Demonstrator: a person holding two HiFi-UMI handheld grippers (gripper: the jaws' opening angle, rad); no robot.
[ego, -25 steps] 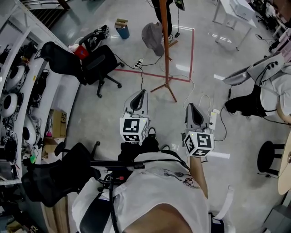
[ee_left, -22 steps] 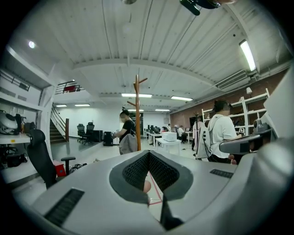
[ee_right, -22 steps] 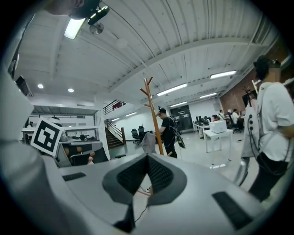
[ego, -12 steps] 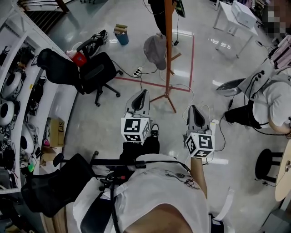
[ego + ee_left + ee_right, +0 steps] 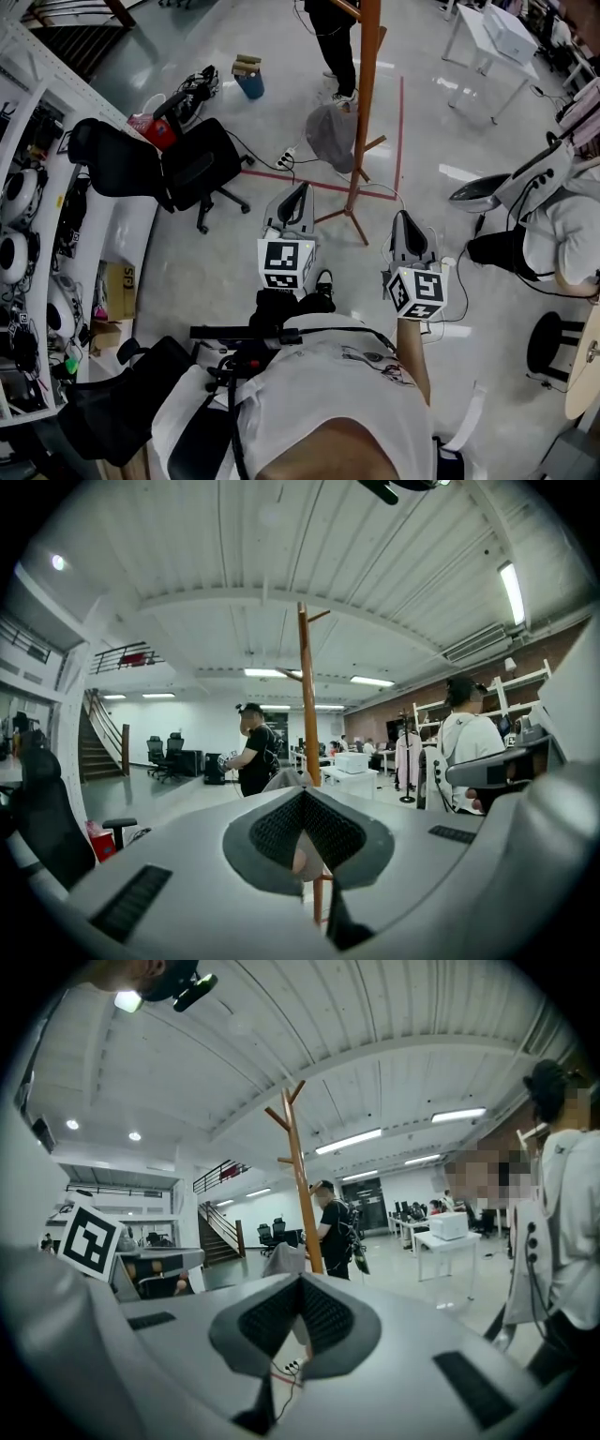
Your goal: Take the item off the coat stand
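**Grey item hanging on the coat stand, ahead of two clenched, empty hand-held grippers.**

Head view: the grey item [image 5: 330, 134] hangs against the left side of the upright coat stand [image 5: 364, 103]. The left hand-held gripper [image 5: 293, 199] is short of the stand and roughly in line with the item, so it is judged the nearer. The right hand-held gripper [image 5: 406, 228] sits to the stand's right. Left gripper view: the jaws [image 5: 302, 794] are pressed together on nothing, and the item [image 5: 281, 780] shows just left of the stand's pole [image 5: 307, 696], straight ahead. Right gripper view: the jaws [image 5: 300, 1279] are likewise together and empty, with the item [image 5: 284, 1258] left of the pole [image 5: 302, 1194].
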